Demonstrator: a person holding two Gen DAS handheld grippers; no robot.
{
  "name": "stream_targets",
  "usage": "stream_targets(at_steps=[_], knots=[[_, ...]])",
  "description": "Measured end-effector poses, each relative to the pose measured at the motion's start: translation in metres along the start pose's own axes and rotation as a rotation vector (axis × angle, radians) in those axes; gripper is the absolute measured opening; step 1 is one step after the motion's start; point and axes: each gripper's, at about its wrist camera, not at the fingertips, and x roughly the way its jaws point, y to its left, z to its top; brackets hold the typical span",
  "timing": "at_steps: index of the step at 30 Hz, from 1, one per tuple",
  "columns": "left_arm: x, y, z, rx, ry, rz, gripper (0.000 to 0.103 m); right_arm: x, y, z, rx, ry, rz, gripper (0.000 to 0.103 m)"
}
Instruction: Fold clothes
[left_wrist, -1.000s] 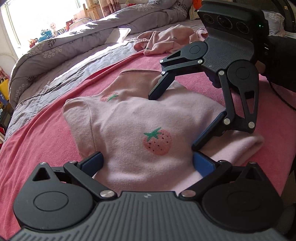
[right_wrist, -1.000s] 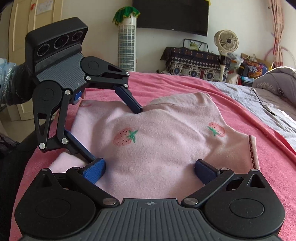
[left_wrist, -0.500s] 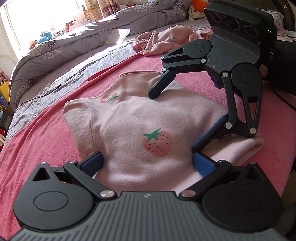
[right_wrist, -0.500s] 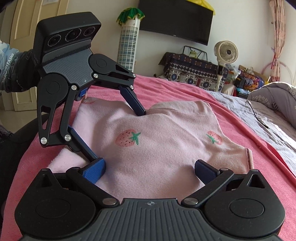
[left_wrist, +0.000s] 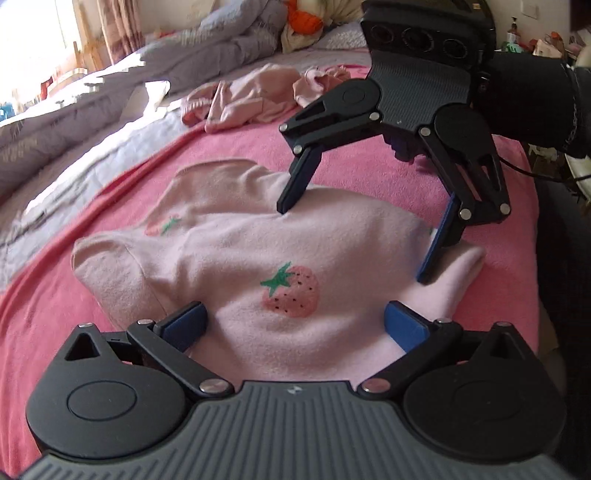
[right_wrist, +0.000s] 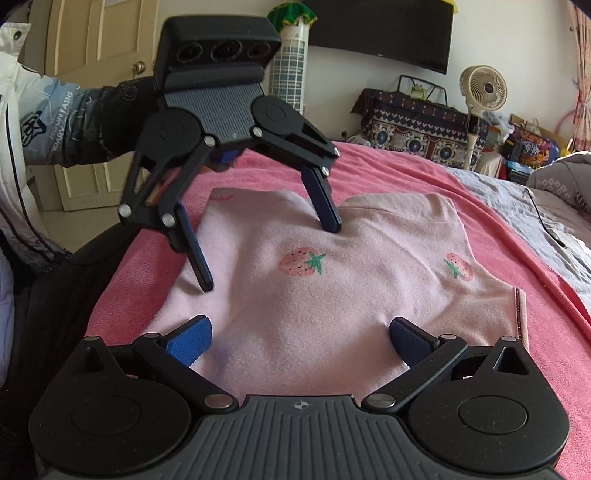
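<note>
Lying flat on the pink blanket (left_wrist: 369, 173) at frame centre, the top (left_wrist: 258, 258) sits between two facing grippers, likely so each can take one edge for a fold. The left gripper (left_wrist: 295, 319) and right gripper (right_wrist: 299, 334) both have fingers spread apart, tips pressing fabric, clamping nothing. Spare clothes (left_wrist: 255, 96) wait upper centre.

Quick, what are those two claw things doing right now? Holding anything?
Left hand-held gripper: open, fingertips resting on the folded pale pink strawberry-print garment, gripping nothing.
Right hand-held gripper: open, fingertips on the same garment, gripping nothing.
</note>
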Motion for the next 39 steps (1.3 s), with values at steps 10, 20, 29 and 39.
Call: stream_targets(at_steps=[10,20,29,39], knots=[[0.002,0.006,-0.013,0.026,-0.131,-0.055,0.103,0.006,0.006,-0.006,-0.008,-0.026,-0.031,0.103],[0.004,0.003,-0.015,0.038,-0.143,-0.039,0.103,0.001,0.015,-0.01,-0.019,-0.027,-0.046,0.103],[0.005,0.003,-0.015,0.038,-0.143,-0.039,0.103,-0.001,0.01,-0.009,-0.008,-0.026,-0.037,0.103],[0.002,-0.002,-0.016,0.055,-0.149,-0.019,0.103,-0.001,0.01,-0.01,-0.005,-0.025,-0.034,0.103]])
